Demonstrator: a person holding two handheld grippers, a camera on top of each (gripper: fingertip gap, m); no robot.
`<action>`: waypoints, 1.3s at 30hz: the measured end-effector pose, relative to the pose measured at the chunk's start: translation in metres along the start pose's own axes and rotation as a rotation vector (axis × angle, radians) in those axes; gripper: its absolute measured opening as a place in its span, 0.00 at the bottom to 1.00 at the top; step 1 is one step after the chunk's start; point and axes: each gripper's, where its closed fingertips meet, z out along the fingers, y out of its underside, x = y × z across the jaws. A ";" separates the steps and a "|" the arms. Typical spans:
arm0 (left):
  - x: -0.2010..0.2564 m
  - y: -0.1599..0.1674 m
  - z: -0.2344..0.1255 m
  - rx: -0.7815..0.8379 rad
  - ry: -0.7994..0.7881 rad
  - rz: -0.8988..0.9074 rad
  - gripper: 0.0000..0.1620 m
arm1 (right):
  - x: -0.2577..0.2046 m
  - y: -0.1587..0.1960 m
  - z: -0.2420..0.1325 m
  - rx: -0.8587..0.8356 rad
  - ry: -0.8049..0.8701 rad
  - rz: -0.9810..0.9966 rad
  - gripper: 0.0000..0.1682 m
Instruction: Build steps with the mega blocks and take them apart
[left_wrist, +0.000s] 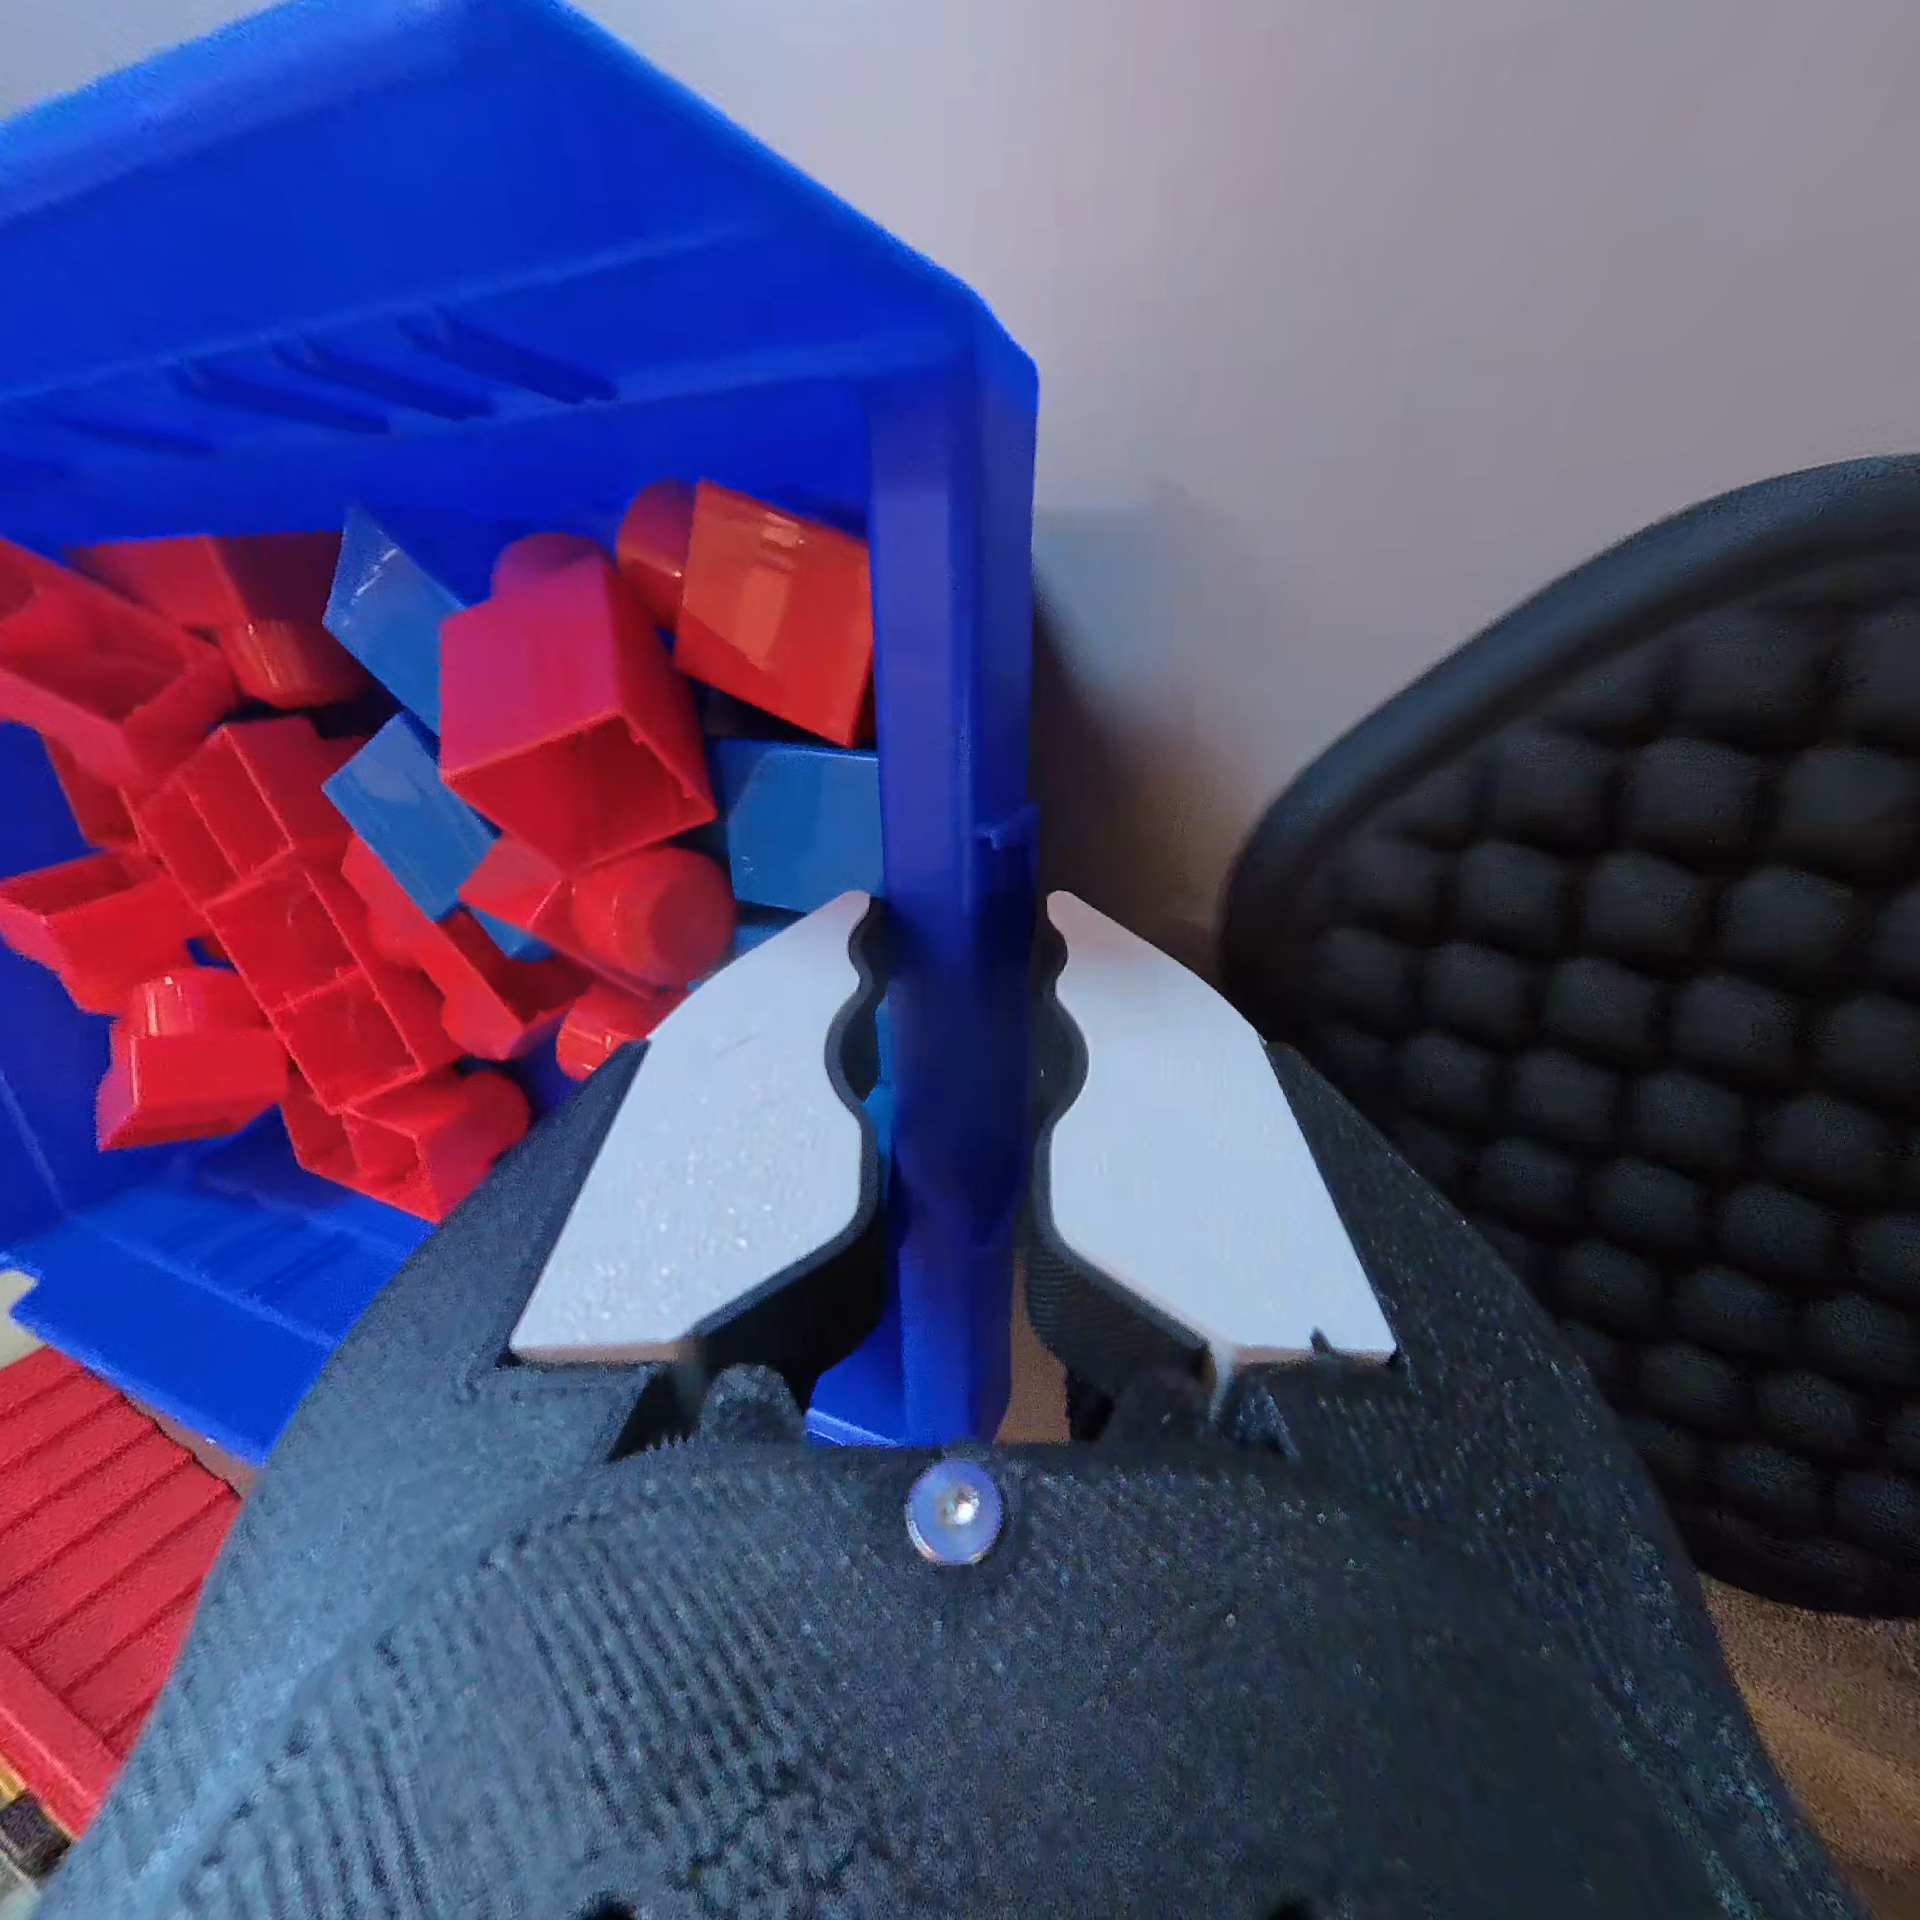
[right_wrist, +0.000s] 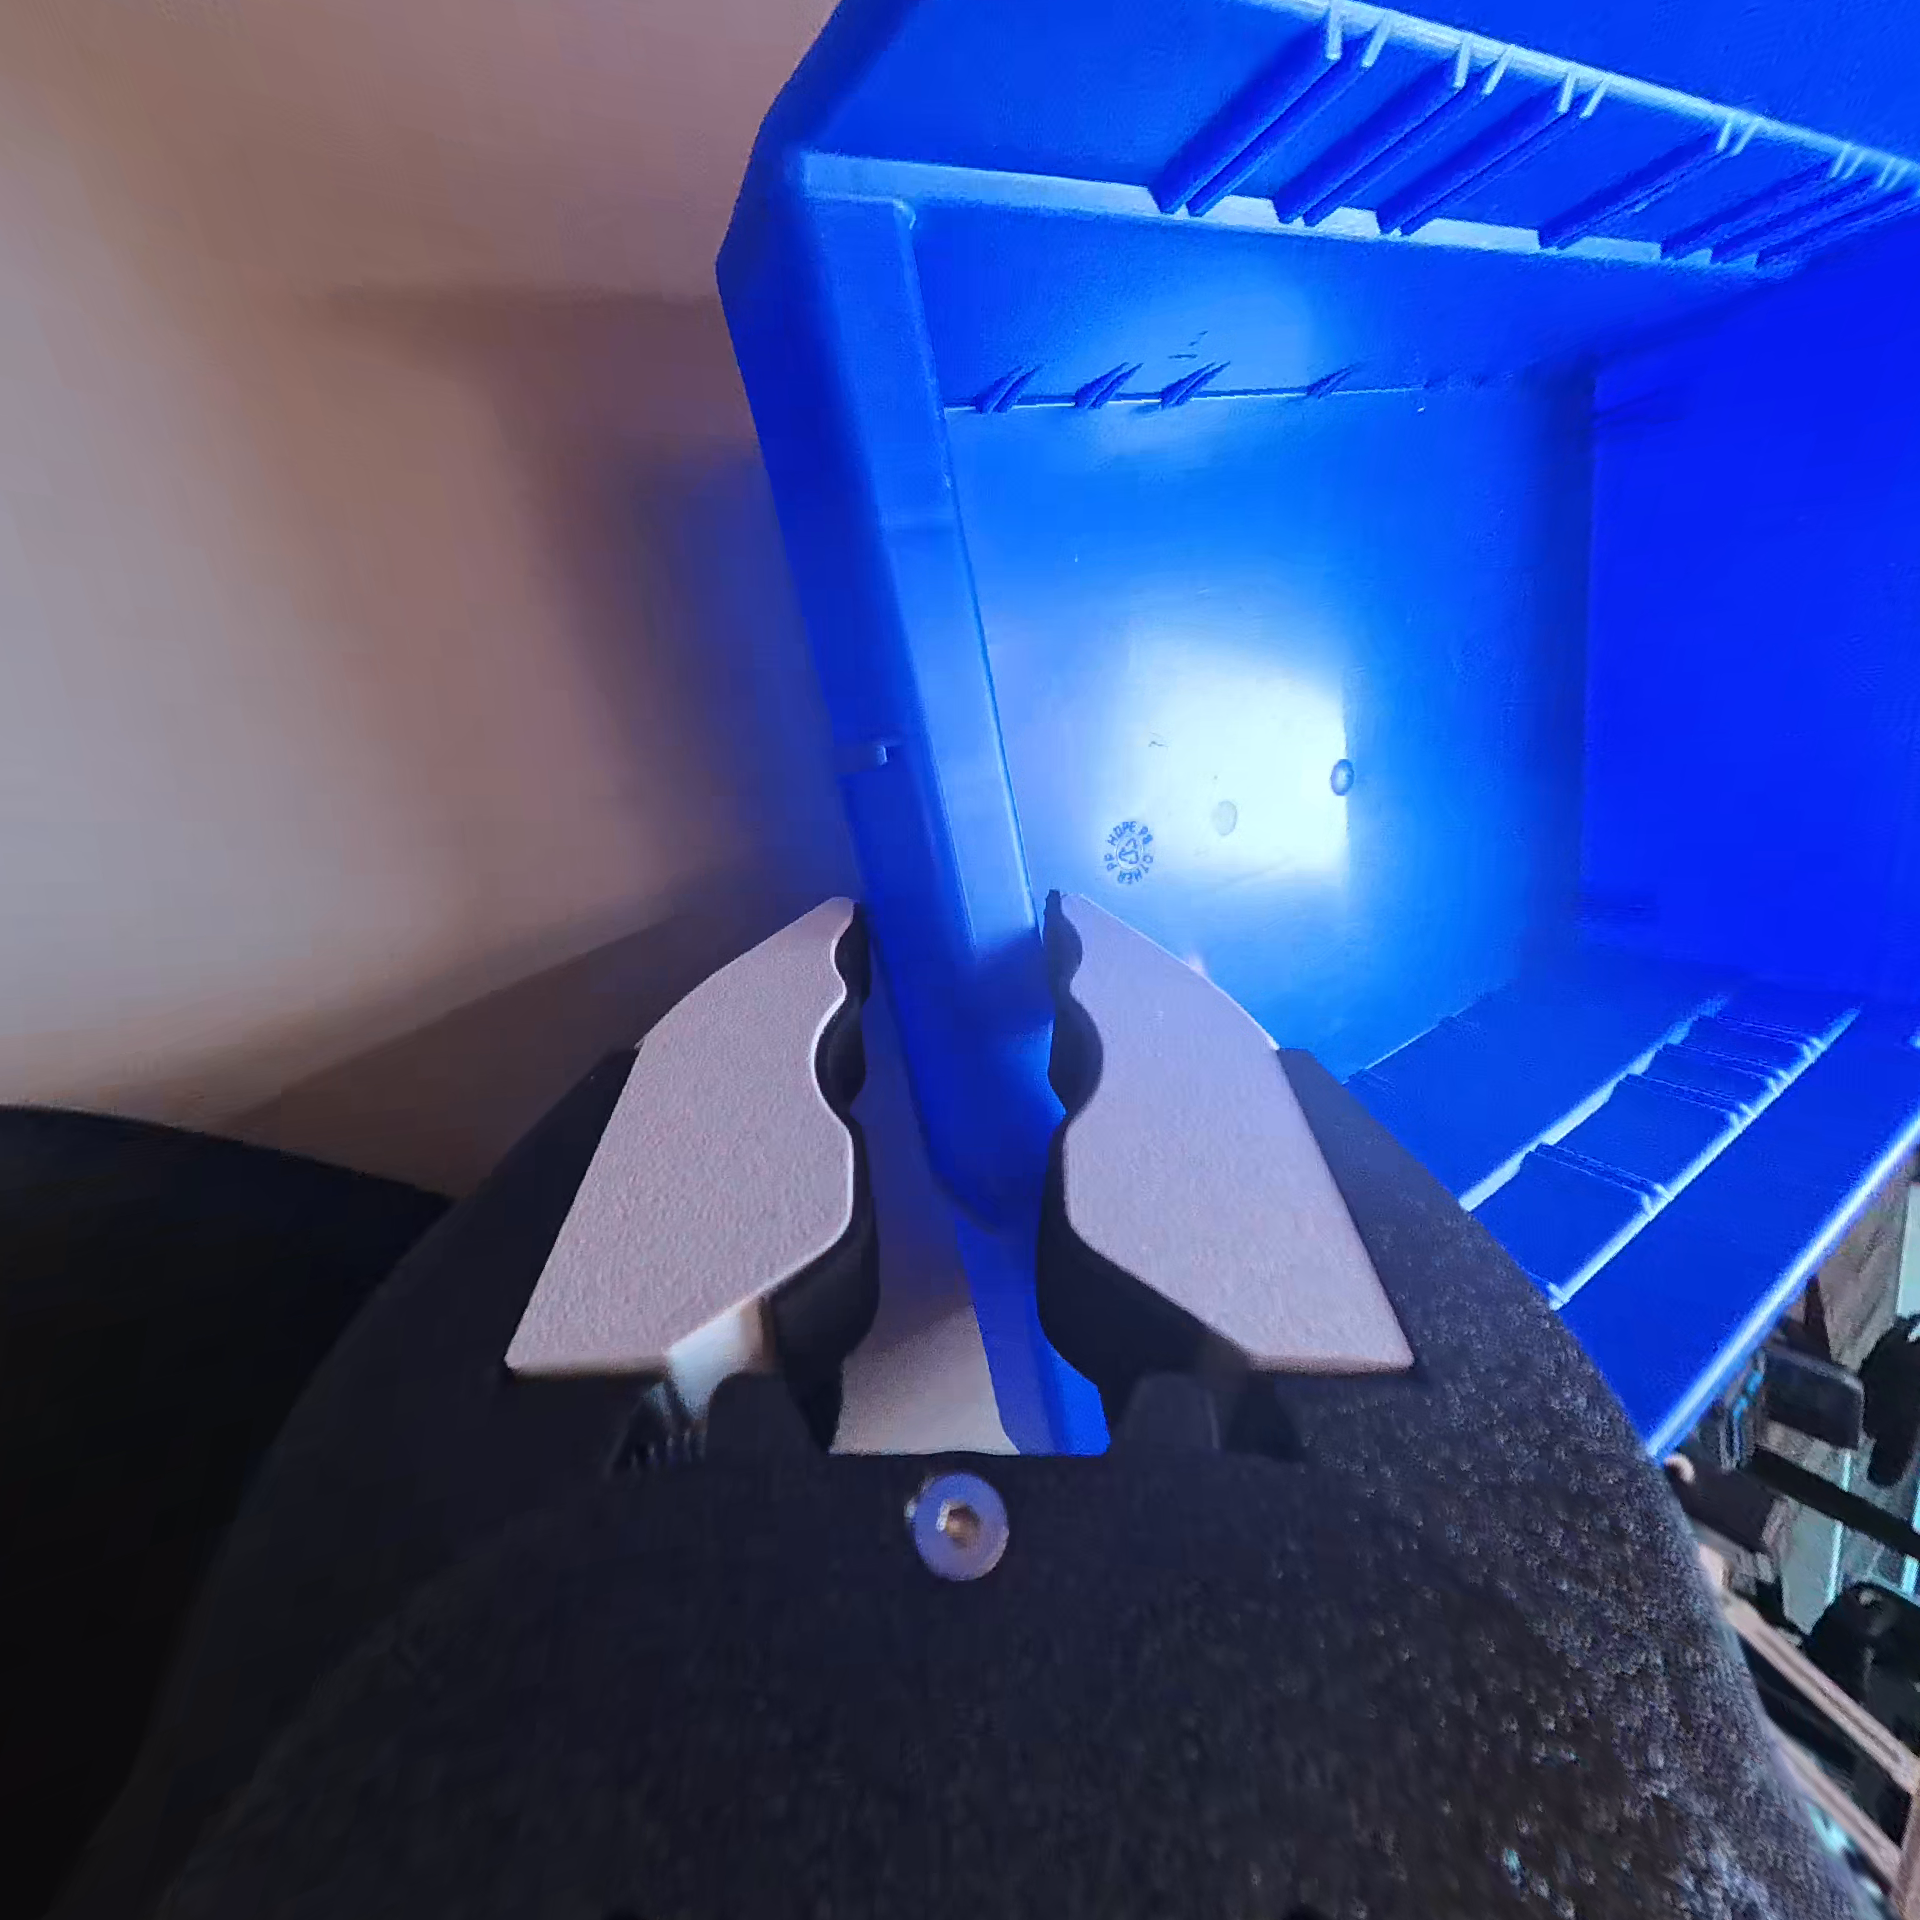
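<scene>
A blue plastic bin (left_wrist: 436, 291) is tilted and held up off the table. My left gripper (left_wrist: 956, 914) is shut on the bin's side wall (left_wrist: 951, 727). Several red blocks (left_wrist: 566, 717) and blue blocks (left_wrist: 800, 821) lie heaped inside, against that wall. In the right wrist view my right gripper (right_wrist: 951, 914) is shut on the opposite side wall (right_wrist: 914, 644) of the bin (right_wrist: 1455, 623). That view looks into a bare stretch of the bin's floor, and no blocks show there.
A black quilted chair cushion (left_wrist: 1621, 1018) is close to the right of the left gripper. A pale wall (left_wrist: 1351, 260) stands behind the bin. A red ribbed surface (left_wrist: 83, 1538) shows at lower left. Dark equipment (right_wrist: 1829, 1475) shows at the right wrist view's lower right.
</scene>
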 end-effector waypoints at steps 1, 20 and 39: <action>-0.010 0.004 0.003 0.006 -0.010 -0.020 0.17 | 0.004 0.007 0.000 -0.009 0.007 0.009 0.19; -0.146 0.007 0.060 0.180 -0.133 -0.137 0.18 | 0.105 0.036 0.051 -0.094 0.091 -0.002 0.19; -0.157 0.017 0.061 0.222 -0.122 -0.082 0.18 | 0.132 0.032 0.066 0.004 0.245 0.038 0.21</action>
